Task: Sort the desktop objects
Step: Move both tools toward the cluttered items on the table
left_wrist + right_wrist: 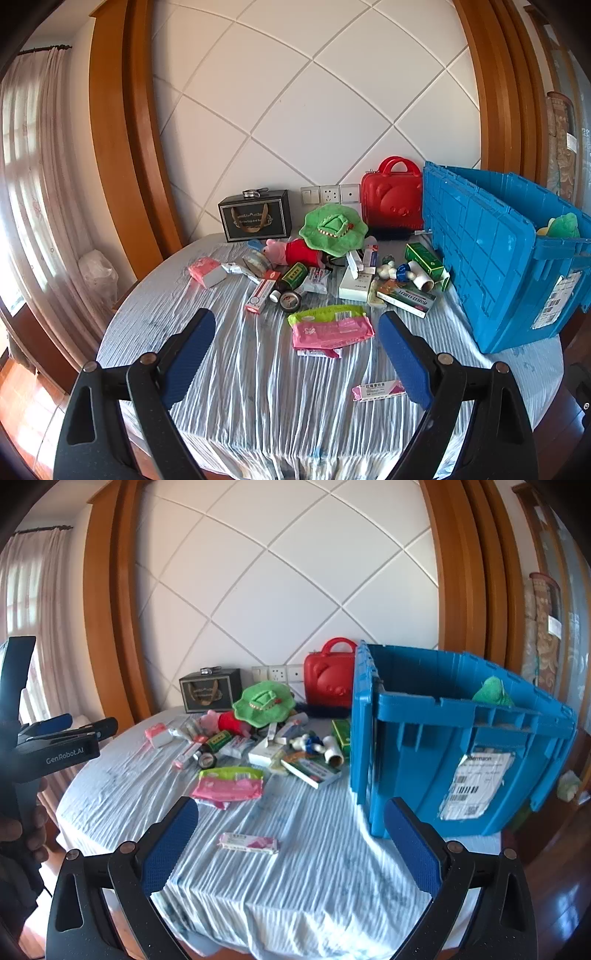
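The clutter of small packets (332,280) is spread ahead of both grippers on the table (258,387); one blue crate (461,760) stands ahead to the right. The left gripper (295,332) and right gripper (291,812) are held wide apart, empty. Only the right view shows the left gripper from outside, gripped by a hand (22,834).

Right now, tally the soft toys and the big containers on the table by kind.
Soft toys: 3 (pig, green hat, green plush in the crate)
Crates: 1 (blue)
Cases: 1 (red)
Black boxes: 1
Total: 6
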`<state>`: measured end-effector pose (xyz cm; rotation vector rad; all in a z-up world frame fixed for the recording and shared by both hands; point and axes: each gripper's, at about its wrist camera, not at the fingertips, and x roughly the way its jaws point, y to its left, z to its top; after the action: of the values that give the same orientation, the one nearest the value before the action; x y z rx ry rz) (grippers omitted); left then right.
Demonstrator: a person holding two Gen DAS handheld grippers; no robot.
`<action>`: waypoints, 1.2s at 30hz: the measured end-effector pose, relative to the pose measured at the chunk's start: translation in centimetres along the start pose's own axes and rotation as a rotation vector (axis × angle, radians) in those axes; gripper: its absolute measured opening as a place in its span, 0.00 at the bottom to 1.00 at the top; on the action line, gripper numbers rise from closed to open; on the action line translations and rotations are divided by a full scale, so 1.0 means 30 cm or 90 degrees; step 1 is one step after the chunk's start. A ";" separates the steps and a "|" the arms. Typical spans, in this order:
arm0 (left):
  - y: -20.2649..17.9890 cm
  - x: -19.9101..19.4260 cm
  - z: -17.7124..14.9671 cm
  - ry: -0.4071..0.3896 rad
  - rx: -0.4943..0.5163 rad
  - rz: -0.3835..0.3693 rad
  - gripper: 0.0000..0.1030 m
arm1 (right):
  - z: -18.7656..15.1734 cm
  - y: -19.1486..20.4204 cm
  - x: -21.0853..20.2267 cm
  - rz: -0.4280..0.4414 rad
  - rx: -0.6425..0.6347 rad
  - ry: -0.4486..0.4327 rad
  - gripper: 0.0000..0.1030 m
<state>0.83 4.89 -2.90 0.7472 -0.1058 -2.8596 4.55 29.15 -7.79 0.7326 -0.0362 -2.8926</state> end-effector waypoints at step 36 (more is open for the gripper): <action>-0.123 0.087 -0.018 0.015 0.069 -0.080 0.88 | -0.013 -0.081 0.015 -0.068 0.058 0.006 0.99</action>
<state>-1.71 8.00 -5.04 0.8368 -0.2194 -2.9830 3.99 31.49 -8.50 0.7864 -0.1334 -3.0060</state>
